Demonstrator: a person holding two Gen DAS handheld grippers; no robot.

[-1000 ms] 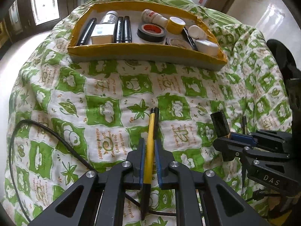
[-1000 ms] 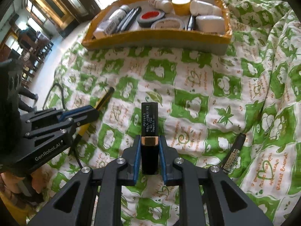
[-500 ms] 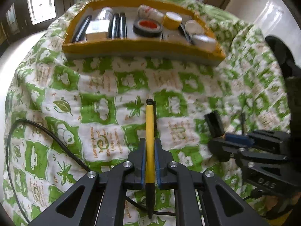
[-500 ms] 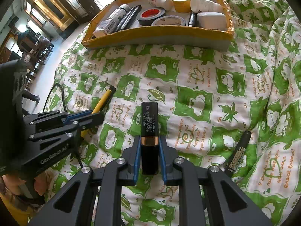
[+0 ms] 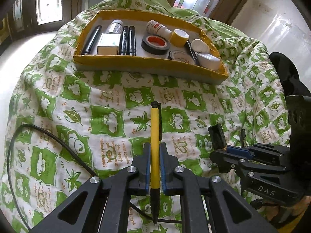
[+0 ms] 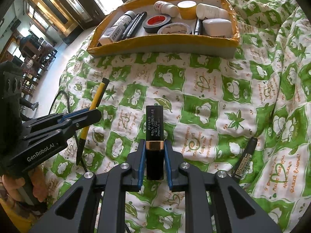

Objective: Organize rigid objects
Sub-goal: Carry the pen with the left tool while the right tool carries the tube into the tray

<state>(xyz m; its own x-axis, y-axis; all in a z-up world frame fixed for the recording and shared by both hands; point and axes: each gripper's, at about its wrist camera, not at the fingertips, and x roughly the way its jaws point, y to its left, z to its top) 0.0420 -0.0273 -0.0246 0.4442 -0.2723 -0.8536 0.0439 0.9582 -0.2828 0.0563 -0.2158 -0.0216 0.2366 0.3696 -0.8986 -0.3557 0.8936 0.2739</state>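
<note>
Yellow pen (image 5: 155, 147) in left hand-held gripper (image 5: 155, 162)

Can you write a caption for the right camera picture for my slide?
Right gripper clamps a black lipstick tube above a green quilt; left gripper holds a yellow pen, tray ahead.

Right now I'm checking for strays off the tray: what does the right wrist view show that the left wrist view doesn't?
Right wrist only: a black marker lying loose on the quilt. Left wrist only: nothing extra off the tray. Both: the yellow-rimmed tray, the left gripper shut on the yellow pen, the right gripper shut on the black lipstick tube.
</note>
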